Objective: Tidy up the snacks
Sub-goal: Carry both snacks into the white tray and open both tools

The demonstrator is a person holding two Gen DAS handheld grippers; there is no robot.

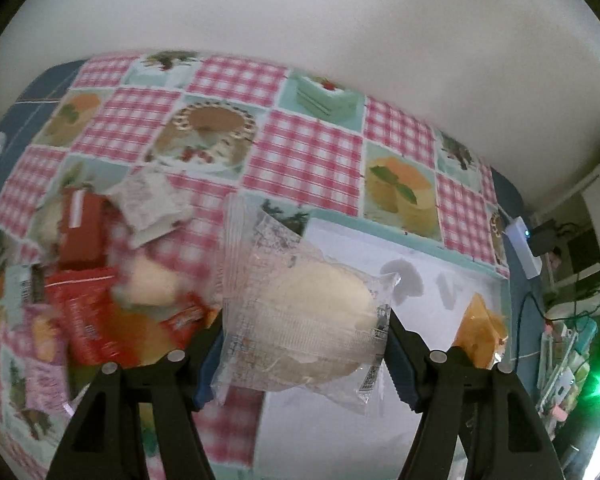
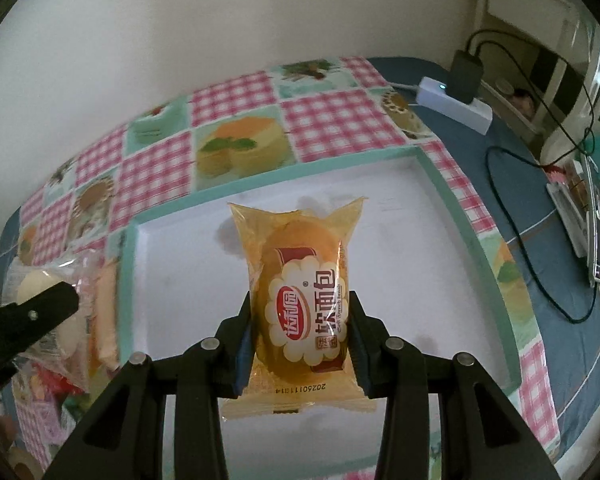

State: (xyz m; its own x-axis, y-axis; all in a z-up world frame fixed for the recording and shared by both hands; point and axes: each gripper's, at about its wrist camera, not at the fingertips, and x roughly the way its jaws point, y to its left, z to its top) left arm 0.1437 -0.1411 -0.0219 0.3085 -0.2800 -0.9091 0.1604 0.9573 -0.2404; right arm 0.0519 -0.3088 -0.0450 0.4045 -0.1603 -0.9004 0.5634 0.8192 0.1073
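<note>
Orange soft French bread pack (image 2: pixel 300 300), stamped 2026011314, sits clenched in right gripper (image 2: pixel 300 344); left gripper (image 1: pixel 304 356) clamps clear-wrapped bun (image 1: pixel 304 312).

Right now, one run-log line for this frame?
left gripper: shut on clear-wrapped bun | right gripper: shut on orange bread packet | white tray: empty

My left wrist camera sits just behind its gripper's fingers (image 1: pixel 396 344), looking steeply down and forward at the checked tablecloth (image 1: pixel 308 160), close above the white tray (image 1: pixel 340 240) with the wall behind; my right wrist camera looks the same way past its own fingers (image 2: pixel 358 340), directly over that tray (image 2: pixel 172 280); both views share the tray, the cloth (image 2: pixel 332 120), the white power strip (image 1: pixel 524 248) (image 2: pixel 456 104); the right view catches the left gripper (image 2: pixel 32 312) at its left edge.
</note>
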